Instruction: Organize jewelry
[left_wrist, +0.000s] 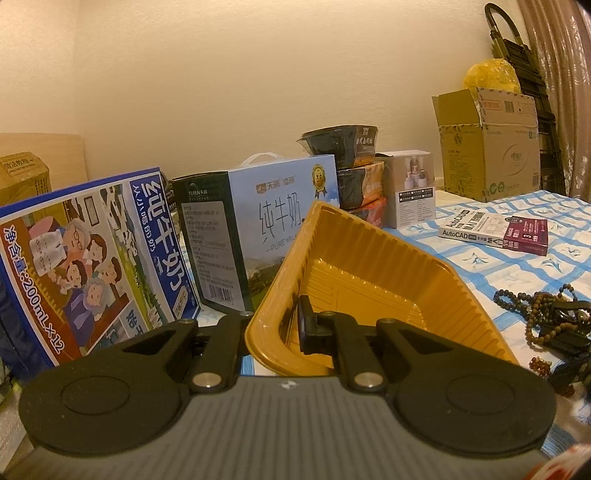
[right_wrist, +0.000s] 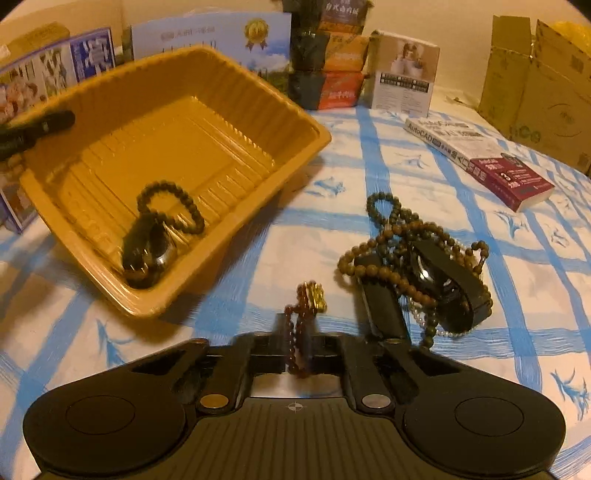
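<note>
Pinching a dark-red bead bracelet (right_wrist: 295, 343) lengthwise, right fingers (right_wrist: 301, 354); left fingers (left_wrist: 291, 328) clamp tilted tray (left_wrist: 369, 266).

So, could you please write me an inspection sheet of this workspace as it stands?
Surface: blue-checked cloth, bare between things.
Job's things: yellow tray, tilted, holds a dark bead bracelet and a dark watch; bead pile with another watch on the cloth.
Clutter: AutoCAD book, milk cartons, cardboard box.
Grippers: left gripper shut on the tray's rim; right gripper shut on a reddish bead strand.
Cables: nothing seen.
Surroundings: wall, curtain.
</note>
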